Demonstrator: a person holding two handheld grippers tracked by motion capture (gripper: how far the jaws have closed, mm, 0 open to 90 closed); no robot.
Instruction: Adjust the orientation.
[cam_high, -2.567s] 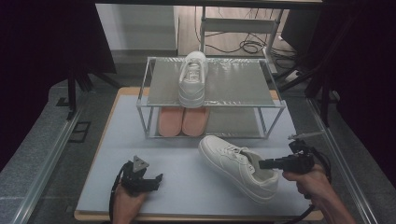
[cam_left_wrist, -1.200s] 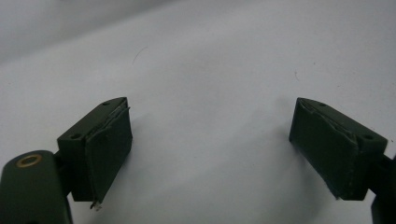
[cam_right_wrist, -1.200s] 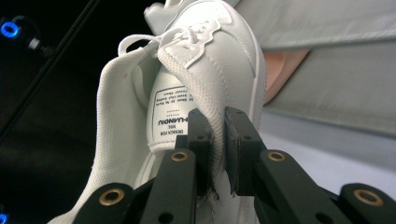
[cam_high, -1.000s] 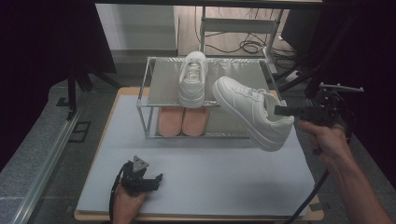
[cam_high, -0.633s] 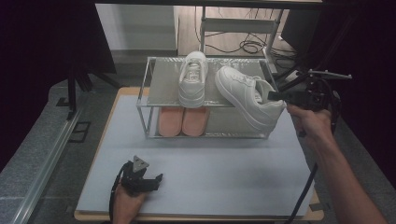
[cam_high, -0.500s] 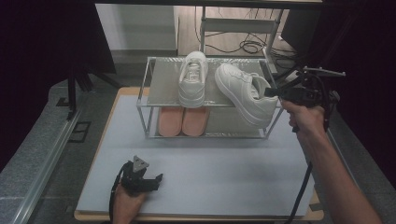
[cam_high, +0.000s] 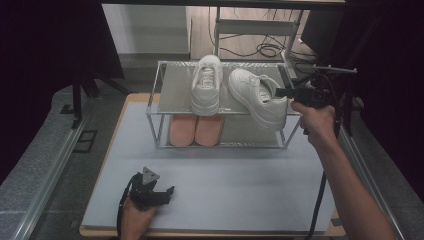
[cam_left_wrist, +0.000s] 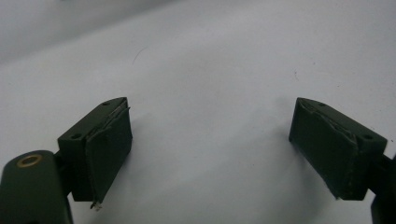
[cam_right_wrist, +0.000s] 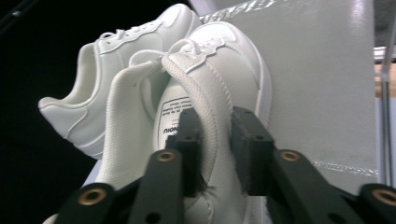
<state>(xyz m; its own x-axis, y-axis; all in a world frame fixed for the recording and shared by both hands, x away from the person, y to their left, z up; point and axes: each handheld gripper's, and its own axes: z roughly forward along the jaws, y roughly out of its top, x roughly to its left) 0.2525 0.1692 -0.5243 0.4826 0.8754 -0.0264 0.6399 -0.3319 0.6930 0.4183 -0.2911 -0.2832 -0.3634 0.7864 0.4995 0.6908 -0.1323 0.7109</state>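
On my right, the right claw (cam_high: 281, 93) has the heel collar of the white sneaker (cam_high: 257, 97) between its jaws; those jaws have just been opening, and in the right gripper view I see the padded, stitched collar (cam_right_wrist: 212, 116) with a slim gap beside one pad, so I read the hold as let go. The sneaker is smooth white leather with a mesh lining, a printed label inside the tongue and flat laces. It lies on the top shelf of the rack (cam_high: 170, 90), angled, its heel jutting over the front right edge. Just beside it stands a second white sneaker (cam_high: 206, 84), squared up and pointing away from me. The rack is thin metal bars with glossy, ribbed clear shelves; on the lower shelf sits a pair of salmon-pink insoles (cam_high: 195, 129), soft and matte. The left claw (cam_high: 167, 192) rests on the pale grey mat of the desk (cam_high: 250, 190), its jaws spread wide on nothing, the dark rubber pads (cam_left_wrist: 109, 149) worn at the edges.
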